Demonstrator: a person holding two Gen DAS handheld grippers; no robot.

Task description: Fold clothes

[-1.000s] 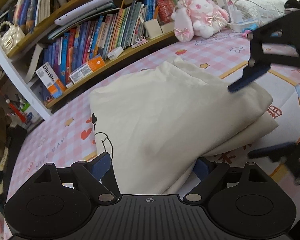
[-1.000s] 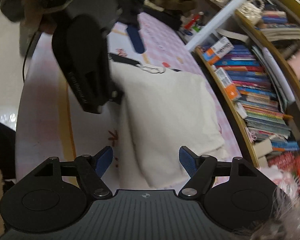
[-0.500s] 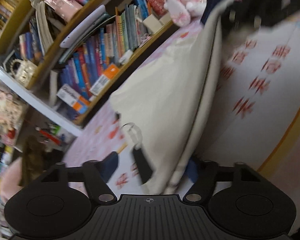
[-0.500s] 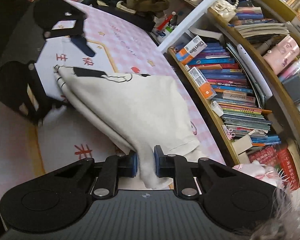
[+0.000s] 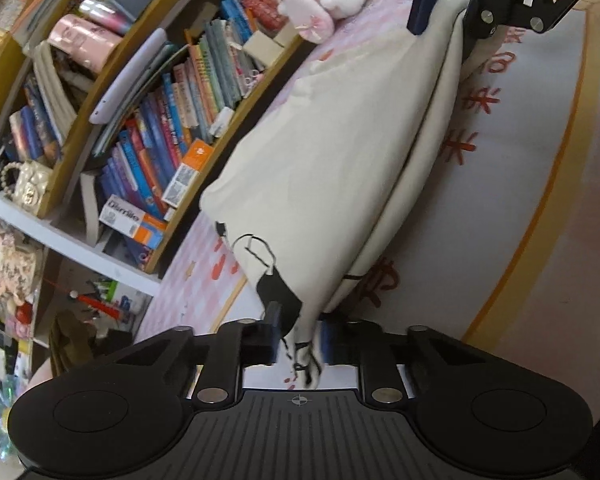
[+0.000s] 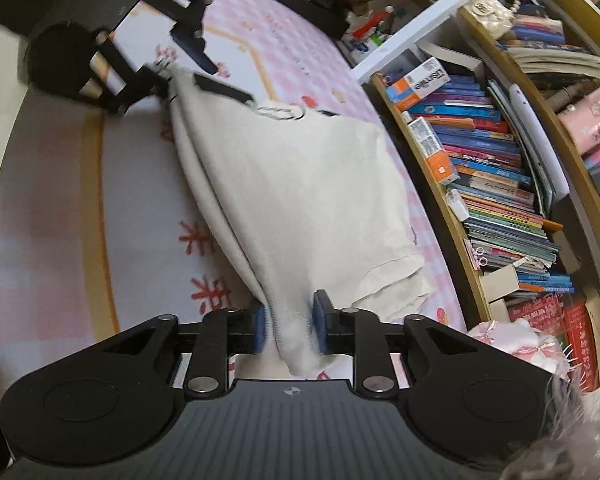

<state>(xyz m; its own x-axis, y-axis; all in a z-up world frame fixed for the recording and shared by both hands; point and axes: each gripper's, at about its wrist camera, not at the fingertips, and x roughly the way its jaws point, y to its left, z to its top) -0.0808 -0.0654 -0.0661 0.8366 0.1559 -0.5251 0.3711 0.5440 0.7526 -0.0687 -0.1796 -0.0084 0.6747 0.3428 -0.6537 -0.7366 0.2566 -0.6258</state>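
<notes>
Left wrist: left gripper at bottom centre, jaws clamped on a corner of the cream shirt with black print; cloth runs taut to right gripper at upper right, likely lifted along one edge to carry a fold. Soft, matte knit, layered. Right wrist: right gripper jaws clamped on shirt edge at bottom centre; far side sags onto pink checked tabletop; bookshelf at right.
</notes>
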